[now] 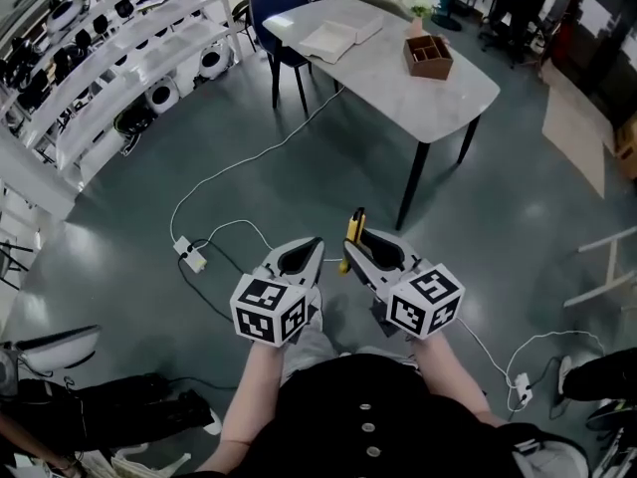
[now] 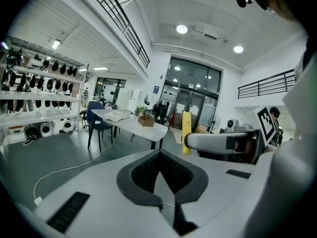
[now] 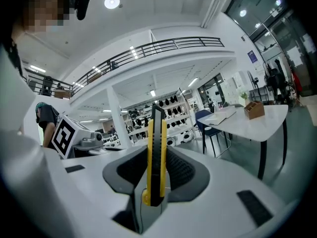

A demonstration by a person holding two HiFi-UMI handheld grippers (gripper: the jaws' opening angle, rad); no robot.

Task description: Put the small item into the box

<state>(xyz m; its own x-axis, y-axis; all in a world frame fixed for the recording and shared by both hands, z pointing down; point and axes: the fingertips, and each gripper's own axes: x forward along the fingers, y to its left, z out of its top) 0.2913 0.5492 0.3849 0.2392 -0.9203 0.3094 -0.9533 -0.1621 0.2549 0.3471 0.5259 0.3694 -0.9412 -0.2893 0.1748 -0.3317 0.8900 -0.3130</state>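
My right gripper (image 1: 358, 239) is shut on a yellow and black utility knife (image 1: 354, 227), which stands upright between its pads (image 3: 157, 152). The left gripper (image 1: 317, 243) is beside it, shut with nothing in it, its pads meeting at the tips (image 2: 159, 155). The left gripper view shows the knife (image 2: 186, 132) poking up from the right gripper. A small brown wooden box (image 1: 428, 56) sits on a white table (image 1: 468, 93), far ahead of both grippers. It also shows small in the left gripper view (image 2: 145, 120) and in the right gripper view (image 3: 254, 109).
A blue chair (image 1: 277, 13) and a flat white tray or book (image 1: 338, 38) are at the table's far end. White cables and a power strip (image 1: 191, 255) lie on the grey floor. Shelves with helmets (image 1: 90, 58) line the left side.
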